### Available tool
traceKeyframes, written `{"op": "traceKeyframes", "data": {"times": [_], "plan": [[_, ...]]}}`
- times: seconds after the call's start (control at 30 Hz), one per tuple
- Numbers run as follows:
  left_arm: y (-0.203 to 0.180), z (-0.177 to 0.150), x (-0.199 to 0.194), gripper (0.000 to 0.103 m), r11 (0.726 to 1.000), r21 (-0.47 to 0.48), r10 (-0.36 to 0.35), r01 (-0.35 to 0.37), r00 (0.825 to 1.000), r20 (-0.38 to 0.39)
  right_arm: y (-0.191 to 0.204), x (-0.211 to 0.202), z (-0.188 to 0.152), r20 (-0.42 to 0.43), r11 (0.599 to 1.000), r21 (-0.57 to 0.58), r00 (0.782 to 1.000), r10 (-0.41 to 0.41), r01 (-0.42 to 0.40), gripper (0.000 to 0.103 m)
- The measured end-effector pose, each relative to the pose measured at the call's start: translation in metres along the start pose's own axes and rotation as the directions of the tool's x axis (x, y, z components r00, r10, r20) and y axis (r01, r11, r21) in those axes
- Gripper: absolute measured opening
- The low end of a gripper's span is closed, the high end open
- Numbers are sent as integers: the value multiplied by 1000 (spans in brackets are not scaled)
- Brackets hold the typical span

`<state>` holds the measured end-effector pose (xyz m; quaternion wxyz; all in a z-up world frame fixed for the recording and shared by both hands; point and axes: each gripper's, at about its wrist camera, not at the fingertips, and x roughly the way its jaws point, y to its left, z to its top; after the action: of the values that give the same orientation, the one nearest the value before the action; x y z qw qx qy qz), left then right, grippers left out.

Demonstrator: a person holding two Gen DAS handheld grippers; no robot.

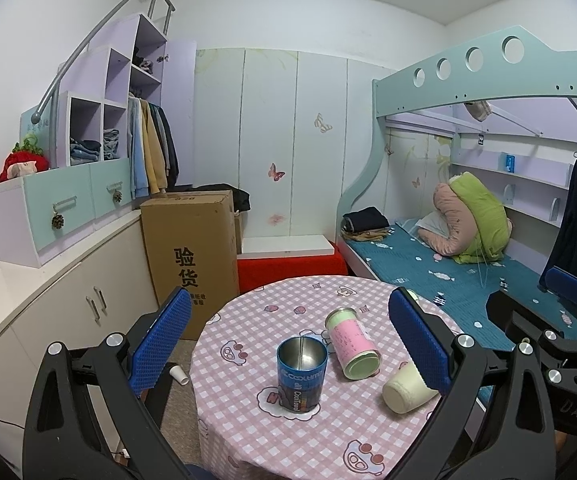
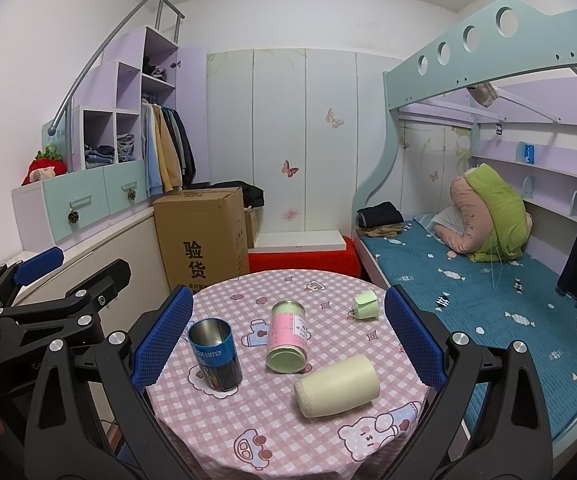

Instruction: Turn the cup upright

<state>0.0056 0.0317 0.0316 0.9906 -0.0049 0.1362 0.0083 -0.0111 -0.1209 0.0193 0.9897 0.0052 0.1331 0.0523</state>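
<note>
A cream cup [image 2: 337, 385] lies on its side on the round table [image 2: 272, 432], its base toward me; it also shows in the left wrist view [image 1: 406, 389], partly behind the left gripper's right finger. A pink and green can [image 2: 287, 336] lies on its side beside it, also in the left wrist view [image 1: 352, 342]. A blue metal tin [image 1: 301, 374] stands upright, mouth open, also in the right wrist view [image 2: 214, 354]. My left gripper [image 1: 292, 350] is open and empty above the table's near side. My right gripper [image 2: 288, 342] is open and empty, the cup just below its gap.
A small green folded paper piece [image 2: 365, 304] lies at the table's far right. A tall cardboard box [image 1: 190, 256] stands behind the table on the left. A bunk bed [image 2: 468, 280] runs along the right. Cabinets [image 1: 48, 304] line the left wall.
</note>
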Motion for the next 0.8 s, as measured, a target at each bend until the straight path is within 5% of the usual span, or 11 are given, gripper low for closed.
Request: {"op": "traceKeyframes", "data": {"times": [0.8], "plan": [[0, -1, 5, 95, 1000, 5, 2, -2, 1000, -11, 4, 11, -2, -12, 1000, 1, 1000, 4, -4, 97]]}}
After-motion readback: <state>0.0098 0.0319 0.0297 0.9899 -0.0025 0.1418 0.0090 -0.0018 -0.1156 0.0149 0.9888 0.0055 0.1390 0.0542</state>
